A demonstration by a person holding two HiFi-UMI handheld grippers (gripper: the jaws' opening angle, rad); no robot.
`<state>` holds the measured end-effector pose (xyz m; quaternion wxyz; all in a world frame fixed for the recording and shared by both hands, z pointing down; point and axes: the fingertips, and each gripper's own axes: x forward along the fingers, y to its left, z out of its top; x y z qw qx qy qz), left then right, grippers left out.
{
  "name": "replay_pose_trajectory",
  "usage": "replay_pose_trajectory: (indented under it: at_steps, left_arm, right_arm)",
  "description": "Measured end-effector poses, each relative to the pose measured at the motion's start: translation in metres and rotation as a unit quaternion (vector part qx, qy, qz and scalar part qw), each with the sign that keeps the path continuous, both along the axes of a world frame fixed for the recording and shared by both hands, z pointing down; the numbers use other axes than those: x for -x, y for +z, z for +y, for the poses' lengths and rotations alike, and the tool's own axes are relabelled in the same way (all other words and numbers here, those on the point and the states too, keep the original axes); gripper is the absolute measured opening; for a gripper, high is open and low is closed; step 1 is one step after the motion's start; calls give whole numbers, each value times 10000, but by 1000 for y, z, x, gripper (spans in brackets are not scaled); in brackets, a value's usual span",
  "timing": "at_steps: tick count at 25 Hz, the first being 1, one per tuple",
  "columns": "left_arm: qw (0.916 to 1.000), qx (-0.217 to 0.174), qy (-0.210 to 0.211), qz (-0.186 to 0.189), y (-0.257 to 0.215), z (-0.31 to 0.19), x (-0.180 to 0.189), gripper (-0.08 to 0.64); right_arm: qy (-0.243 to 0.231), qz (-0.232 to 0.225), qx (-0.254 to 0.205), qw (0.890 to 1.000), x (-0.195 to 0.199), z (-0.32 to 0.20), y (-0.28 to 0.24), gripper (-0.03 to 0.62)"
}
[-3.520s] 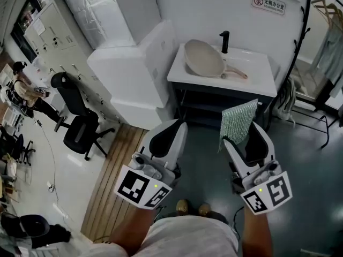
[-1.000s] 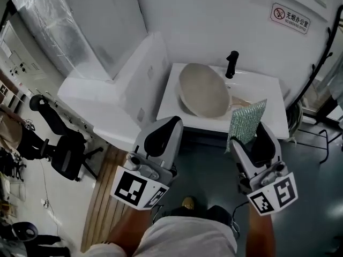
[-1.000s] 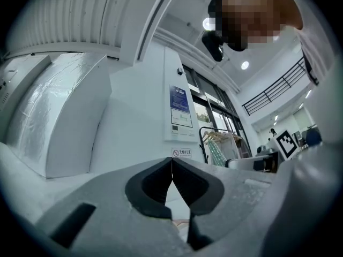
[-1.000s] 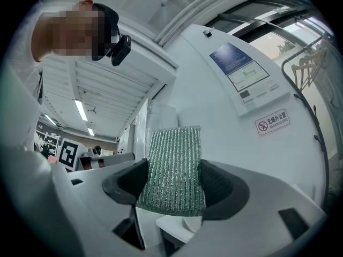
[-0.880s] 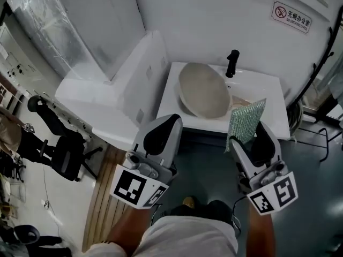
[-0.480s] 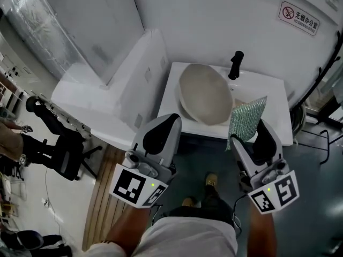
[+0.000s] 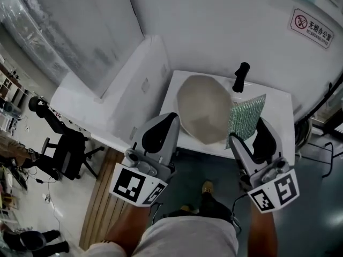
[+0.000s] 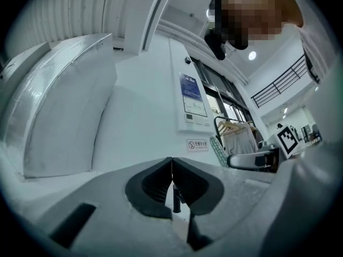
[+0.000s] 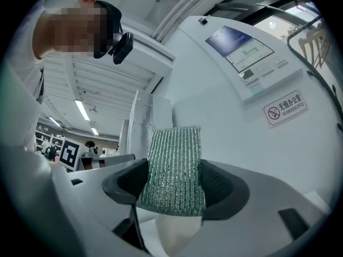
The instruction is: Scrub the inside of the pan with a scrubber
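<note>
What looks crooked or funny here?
The beige pan is tipped up on its edge in the white sink instead of lying flat. Nothing looks spilled or broken.

In the head view, the green glittery mesh scrubber [image 7: 246, 115] hides the right edge of the round beige pan [image 7: 201, 106]. The print on the red-and-white wall sign [image 7: 310, 21] is too small to read.

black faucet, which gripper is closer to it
Right. In the head view the right gripper, shut on the green scrubber, sits just below the black faucet; the left gripper is farther, down-left across the pan.
</note>
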<state>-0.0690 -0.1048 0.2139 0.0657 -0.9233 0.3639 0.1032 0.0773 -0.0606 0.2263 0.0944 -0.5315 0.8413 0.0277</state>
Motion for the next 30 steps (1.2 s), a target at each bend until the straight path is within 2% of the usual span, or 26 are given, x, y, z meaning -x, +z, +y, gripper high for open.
replay_pose_trajectory:
  at_steps: [9, 19, 23, 29, 30]
  left_arm:
    - [9985, 44, -510, -218, 3, -55, -26, 17]
    - [9924, 263, -1044, -603, 18, -90, -43, 17]
    - [9858, 532, -1271, -957, 36, -110, -43, 18]
    - [9679, 1226, -1454, -1644, 82, -140, -38, 23]
    - [9652, 1328, -1456, -1720, 88, -143, -37, 46]
  right_arm:
    - [-317, 20, -96, 9995, -33, -59, -5, 304]
    - [-662, -9, 78, 9978, -53, -108, 6, 304]
    - [-707, 36, 150, 9974, -53, -121, 13, 304]
    - [-766, 215, 324, 9963, -41, -139, 30, 304]
    - [-759, 262, 350, 9962, -40, -142, 33, 304]
